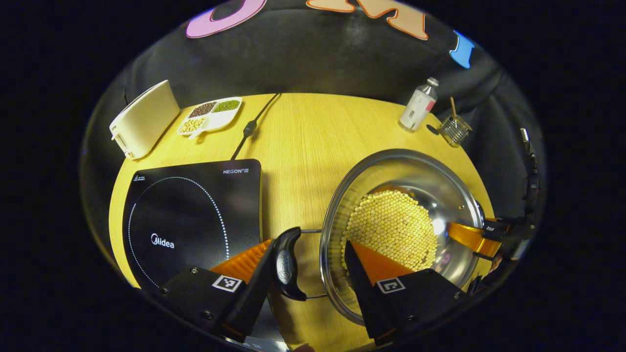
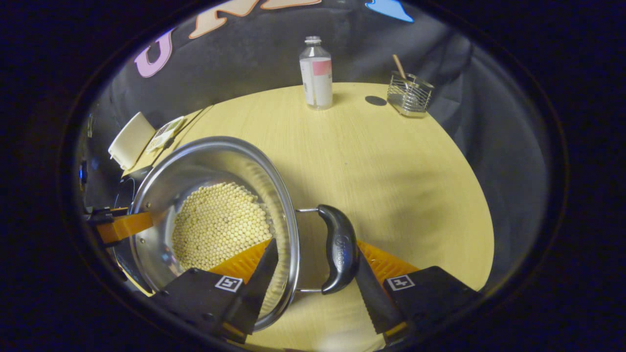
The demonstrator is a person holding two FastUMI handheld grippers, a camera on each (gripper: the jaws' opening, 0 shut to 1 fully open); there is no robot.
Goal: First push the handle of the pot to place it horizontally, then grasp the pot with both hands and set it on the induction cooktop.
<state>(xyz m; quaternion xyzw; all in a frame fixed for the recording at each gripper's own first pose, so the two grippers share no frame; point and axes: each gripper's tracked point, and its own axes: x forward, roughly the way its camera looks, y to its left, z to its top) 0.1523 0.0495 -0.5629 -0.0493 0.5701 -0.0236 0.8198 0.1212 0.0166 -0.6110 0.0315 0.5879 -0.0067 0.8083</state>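
A steel pot [image 1: 455,195] holding pale beans stands on the table just right of the black induction cooktop [image 1: 190,215]. Both black handles lie horizontal. My left gripper [image 1: 309,250] straddles the left handle [image 1: 286,264], with one finger against the handle's outer side and the other inside the pot by the wall. My right gripper [image 2: 313,254] holds the right handle [image 2: 340,249] the same way, one finger in the pot [image 2: 210,161] and one outside the handle. Across the rim I see the right gripper's finger [image 1: 469,237] and the left gripper's finger [image 2: 124,226].
A cream toaster [image 1: 144,120] and a divided dish of beans [image 1: 210,115] stand at the back left beside the cooktop's cord [image 1: 249,128]. At the back right stand a bottle [image 2: 316,73] and a wire holder [image 2: 410,93]. The round table's edge [image 2: 481,234] curves close on the right.
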